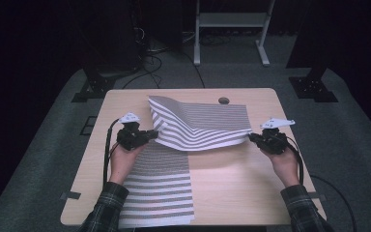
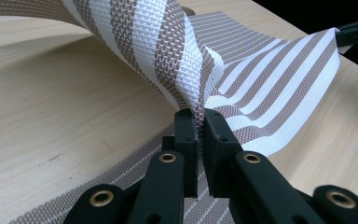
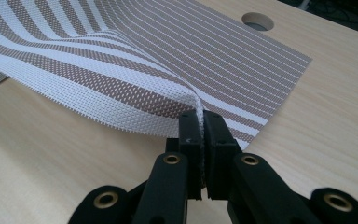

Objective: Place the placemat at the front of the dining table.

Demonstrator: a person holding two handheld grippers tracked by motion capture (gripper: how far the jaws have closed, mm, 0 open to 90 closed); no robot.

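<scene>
A brown-and-white striped woven mat (image 1: 207, 123) lies across the far half of the table, its near edge lifted and its left end curling up. My left gripper (image 1: 153, 135) is shut on the mat's near left corner; in the left gripper view the jaws (image 2: 199, 126) pinch the weave, which rises in a fold (image 2: 168, 51). My right gripper (image 1: 251, 137) is shut on the near right corner, and the pinched edge (image 3: 199, 122) bends up from the mat (image 3: 168, 56). A second striped mat (image 1: 162, 186) lies flat at the near left, partly under the first.
The wooden table (image 1: 241, 179) has a round cable hole (image 1: 223, 100) near its far edge, just beyond the lifted mat. Bare wood lies at the near right. On the floor behind stand a white frame (image 1: 229, 21) and loose cables (image 1: 149, 58).
</scene>
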